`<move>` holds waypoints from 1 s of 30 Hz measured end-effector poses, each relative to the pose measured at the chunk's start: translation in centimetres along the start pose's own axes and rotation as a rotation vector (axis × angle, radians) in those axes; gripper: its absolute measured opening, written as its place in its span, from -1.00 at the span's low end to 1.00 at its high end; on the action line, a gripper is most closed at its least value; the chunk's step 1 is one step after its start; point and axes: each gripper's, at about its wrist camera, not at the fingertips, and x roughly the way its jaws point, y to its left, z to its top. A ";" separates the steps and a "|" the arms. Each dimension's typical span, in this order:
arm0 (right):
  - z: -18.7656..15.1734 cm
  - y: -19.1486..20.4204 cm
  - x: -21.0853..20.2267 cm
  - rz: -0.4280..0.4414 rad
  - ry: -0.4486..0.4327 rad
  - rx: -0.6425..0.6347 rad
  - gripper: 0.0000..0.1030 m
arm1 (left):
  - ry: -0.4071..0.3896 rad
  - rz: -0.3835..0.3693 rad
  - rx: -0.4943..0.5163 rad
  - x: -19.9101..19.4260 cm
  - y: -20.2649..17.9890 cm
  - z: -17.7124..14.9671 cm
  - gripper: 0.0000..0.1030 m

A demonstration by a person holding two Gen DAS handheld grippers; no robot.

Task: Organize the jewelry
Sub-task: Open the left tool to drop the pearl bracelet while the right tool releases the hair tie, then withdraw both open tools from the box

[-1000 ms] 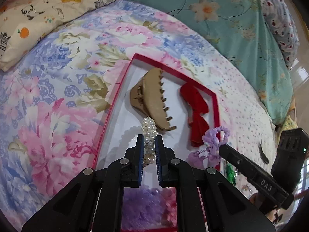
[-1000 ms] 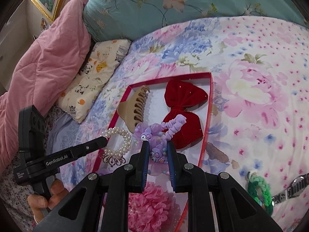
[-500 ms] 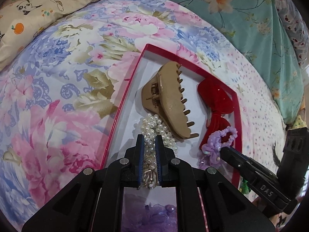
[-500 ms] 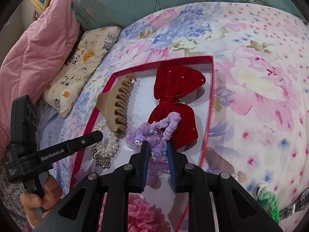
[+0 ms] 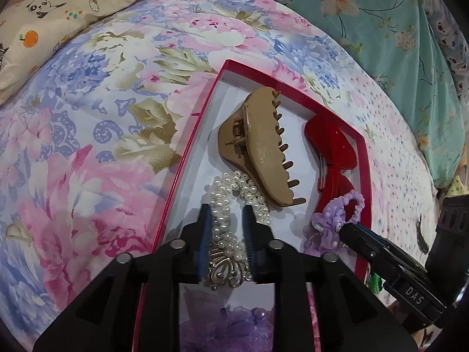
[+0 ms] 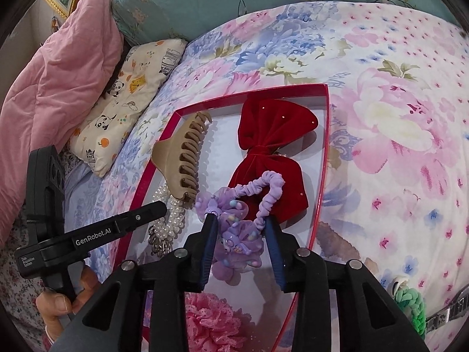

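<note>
A red-rimmed box (image 5: 190,143) with a white floor lies on the flowered bedspread. In it are a tan claw clip (image 5: 261,146), a red velvet bow (image 6: 272,158), a pearl bracelet (image 5: 231,205) with a silver ornament, and a purple scrunchie (image 6: 243,228). My left gripper (image 5: 226,214) is open, its jaws either side of the pearl bracelet, which rests on the box floor. My right gripper (image 6: 240,223) is open around the purple scrunchie, which lies against the bow. The right gripper also shows in the left wrist view (image 5: 348,230), the left one in the right wrist view (image 6: 158,206).
A pink frilly flower (image 6: 211,319) and a purple one (image 5: 228,328) sit at the near end of the box. A green braided band (image 6: 410,305) and a metal watch strap (image 6: 448,311) lie on the bedspread at right. Pillows (image 6: 126,88) and a pink quilt (image 6: 58,67) lie behind.
Both grippers came down into the box and opened. The pearl bracelet and the purple scrunchie, held a second ago, now lie on the box floor between the jaws.
</note>
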 end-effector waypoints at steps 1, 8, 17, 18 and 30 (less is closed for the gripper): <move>0.0 0.0 -0.1 -0.002 -0.002 0.004 -0.24 | -0.003 0.000 -0.001 -0.1 0.0 0.0 -0.38; -0.1 0.2 -1.5 0.001 -0.027 0.005 -0.14 | -0.005 -0.005 -0.001 -1.0 -0.2 -0.1 -0.28; -1.2 -0.8 -5.5 0.022 -0.087 0.046 -0.07 | -0.031 -0.013 0.030 -3.5 -1.4 -1.7 -0.10; -1.4 -1.0 -5.9 0.022 -0.091 0.053 -0.07 | -0.031 -0.016 0.039 -3.8 -1.7 -2.0 -0.10; -5.0 -6.3 -13.7 -0.039 -0.175 0.152 -0.04 | -0.033 -0.068 0.164 -6.6 -7.4 -5.4 0.03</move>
